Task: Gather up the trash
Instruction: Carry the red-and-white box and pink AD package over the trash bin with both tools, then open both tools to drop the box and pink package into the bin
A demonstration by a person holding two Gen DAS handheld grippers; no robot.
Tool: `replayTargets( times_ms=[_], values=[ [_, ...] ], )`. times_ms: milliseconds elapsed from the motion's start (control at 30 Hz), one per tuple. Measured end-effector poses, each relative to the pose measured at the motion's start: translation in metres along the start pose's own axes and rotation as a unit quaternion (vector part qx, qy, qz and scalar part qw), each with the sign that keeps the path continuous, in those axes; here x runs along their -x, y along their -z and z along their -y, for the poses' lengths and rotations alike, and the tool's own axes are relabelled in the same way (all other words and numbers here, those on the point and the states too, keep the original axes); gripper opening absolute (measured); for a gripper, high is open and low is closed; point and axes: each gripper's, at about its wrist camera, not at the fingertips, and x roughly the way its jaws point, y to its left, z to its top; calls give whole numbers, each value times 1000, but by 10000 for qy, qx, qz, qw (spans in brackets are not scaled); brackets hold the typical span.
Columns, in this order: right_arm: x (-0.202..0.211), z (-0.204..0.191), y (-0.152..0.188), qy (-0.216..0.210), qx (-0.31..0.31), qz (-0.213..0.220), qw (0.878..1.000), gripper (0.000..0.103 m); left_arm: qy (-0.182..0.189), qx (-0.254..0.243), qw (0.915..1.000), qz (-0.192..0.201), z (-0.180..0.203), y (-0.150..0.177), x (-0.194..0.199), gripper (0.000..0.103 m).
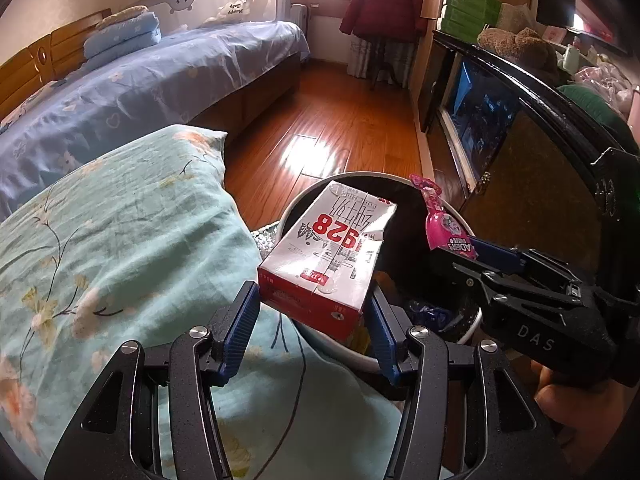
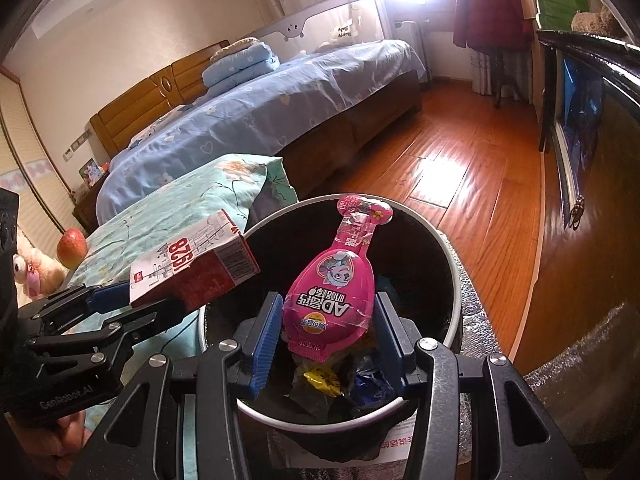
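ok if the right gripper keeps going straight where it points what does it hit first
Probably the wrappers inside the round black bin: the right gripper, holding the pink egg-shaped packet, points into its mouth, though depth is unclear.

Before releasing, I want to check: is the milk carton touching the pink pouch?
Apart. The right wrist view shows the milk carton left of the pink pouch, dark bin interior between them.

Left wrist view: looks forward and steeply down along its own fingers, very near the bin (image 1: 288, 216) rim, bed (image 1: 160, 80) to the left, window ahead, dark cabinet (image 1: 500, 132) along the right edge. Right wrist view: same heading, also tilted down, set just right of the other, close over the bin's (image 2: 448, 248) mouth. Shared ground: bin, floral cushion (image 1: 120, 240), bed, wooden floor (image 1: 352, 120). Each view catches the other gripper at its side edge.
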Motion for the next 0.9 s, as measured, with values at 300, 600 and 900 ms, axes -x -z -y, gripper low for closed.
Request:
replayTargets(
  times_ms=[300, 600, 900],
  values=[
    [-5, 6, -2, 23, -41, -29, 10000, 47, -18, -37, 10000, -13, 3, -4, -5, 52],
    [-6, 9, -3, 9, -70, -39, 10000, 47, -29, -51, 10000, -22, 4, -5, -7, 52],
    [-6, 12, -5, -20, -100, -64, 9999, 47, -36, -48, 10000, -47, 4, -9, -12, 52]
  ],
)
